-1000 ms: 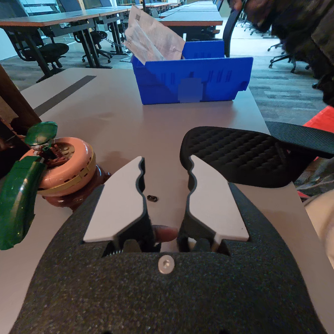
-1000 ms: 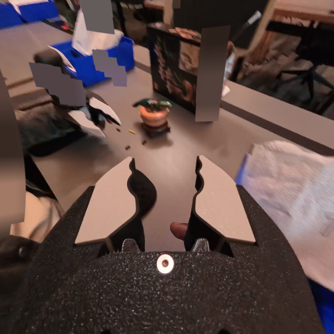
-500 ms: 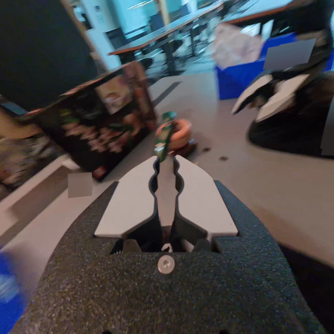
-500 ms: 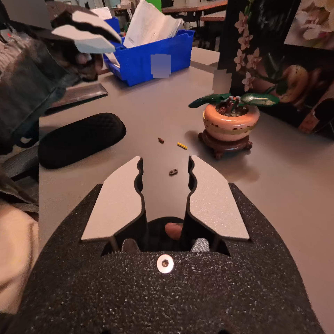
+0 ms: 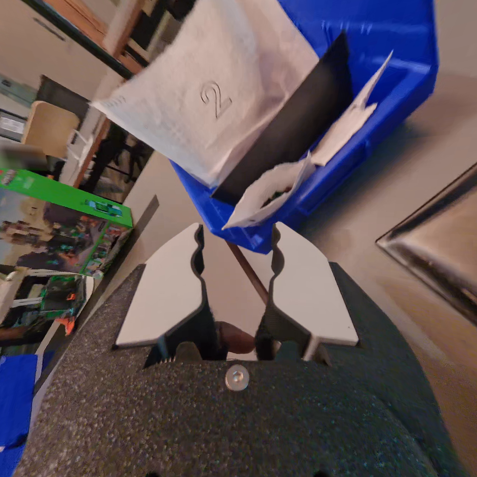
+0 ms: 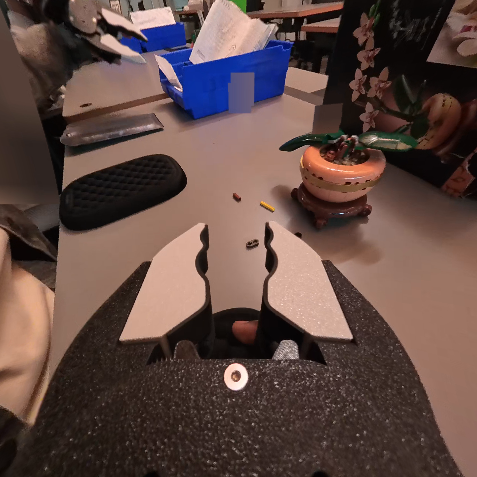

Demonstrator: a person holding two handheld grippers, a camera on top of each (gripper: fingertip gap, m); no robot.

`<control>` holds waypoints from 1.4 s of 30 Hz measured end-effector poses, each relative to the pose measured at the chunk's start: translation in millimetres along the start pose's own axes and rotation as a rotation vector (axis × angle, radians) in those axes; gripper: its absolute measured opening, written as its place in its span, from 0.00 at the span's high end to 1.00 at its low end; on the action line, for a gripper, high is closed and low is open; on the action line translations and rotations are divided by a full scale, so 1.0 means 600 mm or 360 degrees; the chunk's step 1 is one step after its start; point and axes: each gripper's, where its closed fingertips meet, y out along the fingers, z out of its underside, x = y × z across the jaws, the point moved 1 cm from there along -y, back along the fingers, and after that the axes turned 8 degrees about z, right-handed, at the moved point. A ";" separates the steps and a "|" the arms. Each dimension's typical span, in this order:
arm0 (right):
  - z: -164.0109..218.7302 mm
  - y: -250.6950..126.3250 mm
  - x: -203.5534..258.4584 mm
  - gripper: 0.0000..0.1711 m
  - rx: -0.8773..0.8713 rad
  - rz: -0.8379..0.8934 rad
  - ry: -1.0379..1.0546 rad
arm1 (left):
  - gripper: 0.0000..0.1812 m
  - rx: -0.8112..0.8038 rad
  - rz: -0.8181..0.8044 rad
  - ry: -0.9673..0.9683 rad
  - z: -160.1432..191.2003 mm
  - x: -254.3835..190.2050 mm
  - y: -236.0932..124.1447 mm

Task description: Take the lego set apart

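Right wrist view is showing the grey table (image 6: 387, 296), blue bin (image 6: 222, 77) and lego set (image 6: 338, 178) standing at right. Both grippers (image 6: 235, 233) (image 5: 236, 233) are hanging part-open, empty. Next move, likely: gripping a green leaf (image 6: 302, 143) and pulling.

You're in open-plan office or lab: grey desk (image 6: 387, 296) under you, more long desks (image 6: 296, 10) behind, blue bins (image 6: 219, 74) stuffed with paper bags (image 6: 227, 33), toy-set boxes (image 5: 64, 227) alongside.
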 end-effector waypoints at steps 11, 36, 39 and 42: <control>0.003 0.001 0.003 0.79 0.0017 0.0022 -0.0058 | 0.71 -0.0144 0.0035 -0.0463 0.046 0.054 0.035; 0.004 -0.001 0.009 0.80 0.0006 -0.0004 -0.0081 | 0.92 -0.0071 0.0170 -0.0417 -0.107 -0.165 0.106; 0.000 -0.004 0.009 0.80 -0.0027 -0.0004 -0.0082 | 0.92 -0.0046 0.0150 -0.0378 -0.142 -0.198 0.111; -0.003 -0.008 0.010 0.80 -0.0063 -0.0007 -0.0083 | 0.92 -0.0038 0.0143 -0.0344 -0.176 -0.234 0.111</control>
